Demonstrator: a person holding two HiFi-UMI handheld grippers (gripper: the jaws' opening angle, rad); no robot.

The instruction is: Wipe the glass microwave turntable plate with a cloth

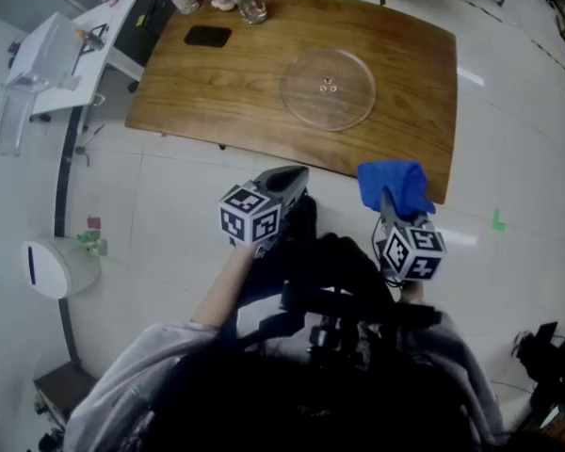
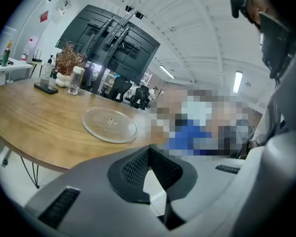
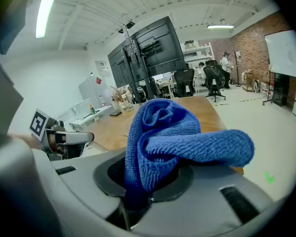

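The clear glass turntable plate (image 1: 328,88) lies flat on the wooden table (image 1: 217,92), right of its middle. It also shows in the left gripper view as the plate (image 2: 110,124), ahead and to the left. Both grippers hang off the table, in front of its near edge. My right gripper (image 1: 388,201) is shut on a bunched blue cloth (image 1: 394,185). The cloth (image 3: 172,137) bulges out over the right gripper (image 3: 150,174) and hides its tips. My left gripper (image 1: 287,179) holds nothing; the left gripper (image 2: 149,152) has its pads meeting at the tip.
A black phone (image 1: 207,36), a glass jar (image 1: 252,8) and dried plant decor stand at the table's far left. A white side desk (image 1: 61,50) and a white bin (image 1: 56,266) stand on the floor at left. Office chairs and screens lie beyond the table.
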